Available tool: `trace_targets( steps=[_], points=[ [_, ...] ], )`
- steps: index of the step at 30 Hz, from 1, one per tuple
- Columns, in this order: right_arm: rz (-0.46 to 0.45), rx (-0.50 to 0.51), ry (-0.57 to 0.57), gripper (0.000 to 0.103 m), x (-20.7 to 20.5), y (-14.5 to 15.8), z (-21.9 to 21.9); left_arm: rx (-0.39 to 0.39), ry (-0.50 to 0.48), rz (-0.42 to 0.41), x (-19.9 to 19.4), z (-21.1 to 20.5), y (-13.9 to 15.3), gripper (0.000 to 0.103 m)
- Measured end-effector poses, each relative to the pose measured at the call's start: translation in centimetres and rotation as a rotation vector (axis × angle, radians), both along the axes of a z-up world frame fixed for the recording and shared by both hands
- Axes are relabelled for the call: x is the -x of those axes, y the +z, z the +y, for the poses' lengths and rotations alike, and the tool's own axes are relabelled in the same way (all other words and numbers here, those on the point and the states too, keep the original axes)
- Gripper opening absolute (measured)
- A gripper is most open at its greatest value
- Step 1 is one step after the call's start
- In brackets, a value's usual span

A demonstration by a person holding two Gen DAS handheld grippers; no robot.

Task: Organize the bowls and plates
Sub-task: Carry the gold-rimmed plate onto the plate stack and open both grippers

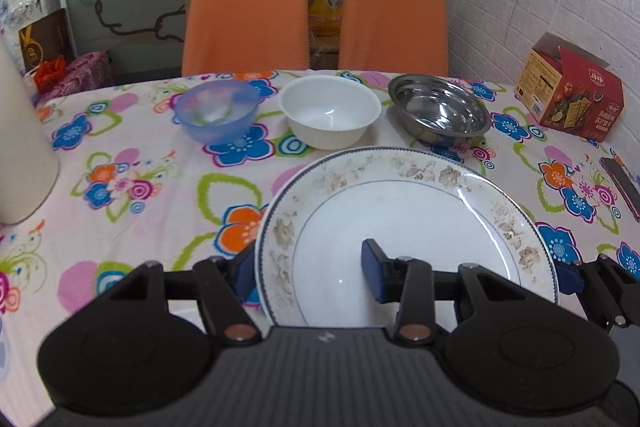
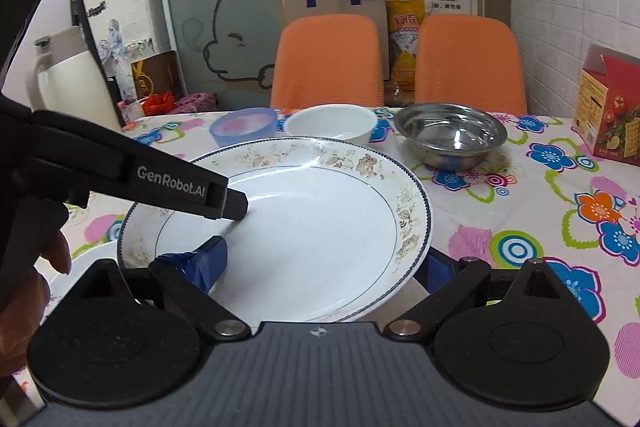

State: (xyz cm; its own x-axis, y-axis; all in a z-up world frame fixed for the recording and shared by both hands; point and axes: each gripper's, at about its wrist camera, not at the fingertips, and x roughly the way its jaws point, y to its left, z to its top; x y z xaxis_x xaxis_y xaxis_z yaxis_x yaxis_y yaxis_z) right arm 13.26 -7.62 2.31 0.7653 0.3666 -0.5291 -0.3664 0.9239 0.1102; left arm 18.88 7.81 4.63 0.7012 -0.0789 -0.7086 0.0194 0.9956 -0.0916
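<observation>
Plate (image 1: 404,227), white with a brown floral rim, sits near on the table (image 1: 132,187), lifted and tilted, gripped from both sides. Left hand-held gripper (image 1: 308,273): jaws part-closed across the plate's left rim, one blue pad (image 1: 372,275) pressing the inner face, the other finger (image 1: 244,271) behind the rim outside. Right hand-held gripper (image 2: 324,267): jaws straddle the plate's near-right rim, left pad (image 2: 208,263) on the inner face, right finger low behind the edge; it has hold of the plate. From the right wrist view the left gripper's finger comes in from the left, its tip resting on the plate's well. A second white dish edge (image 2: 88,267) shows beneath at near left. Far across the table, a row of three: blue bowl (image 1: 216,109) left, white bowl (image 1: 330,111) middle, steel bowl (image 1: 440,111) right, each apart from its neighbour. Red box (image 1: 568,95) at far right; white jug (image 2: 76,79) at far left. Two orange chairs (image 1: 248,19) behind the table.
</observation>
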Motion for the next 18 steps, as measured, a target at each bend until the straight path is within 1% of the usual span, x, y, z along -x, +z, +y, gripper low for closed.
trace_targets(
  steps=[4, 7, 9, 13, 15, 18],
  points=[
    [0.000, -0.019, 0.080, 0.085, 3.0, -0.1, 2.4, -0.021, 0.068, -0.019, 4.5, 2.8, 0.2, 0.042],
    [0.023, -0.034, 0.144, 0.085, 4.7, -0.6, 4.4, -0.050, 0.132, -0.014, 7.8, 4.7, -0.4, 0.041],
    [0.039, -0.032, 0.180, 0.085, 5.4, -1.0, 5.6, -0.069, 0.159, -0.009, 9.3, 5.7, -1.0, 0.041],
    [0.060, -0.010, 0.221, 0.085, 6.1, -1.7, 7.4, -0.027, 0.200, 0.022, 11.2, 8.0, -2.6, 0.041],
    [0.057, 0.012, 0.232, 0.085, 6.6, -2.1, 8.2, 0.001, 0.216, 0.034, 11.7, 8.8, -3.3, 0.041],
    [0.071, 0.030, 0.248, 0.085, 6.9, -2.6, 8.7, 0.012, 0.226, 0.035, 11.9, 9.6, -4.2, 0.042]
  ],
)
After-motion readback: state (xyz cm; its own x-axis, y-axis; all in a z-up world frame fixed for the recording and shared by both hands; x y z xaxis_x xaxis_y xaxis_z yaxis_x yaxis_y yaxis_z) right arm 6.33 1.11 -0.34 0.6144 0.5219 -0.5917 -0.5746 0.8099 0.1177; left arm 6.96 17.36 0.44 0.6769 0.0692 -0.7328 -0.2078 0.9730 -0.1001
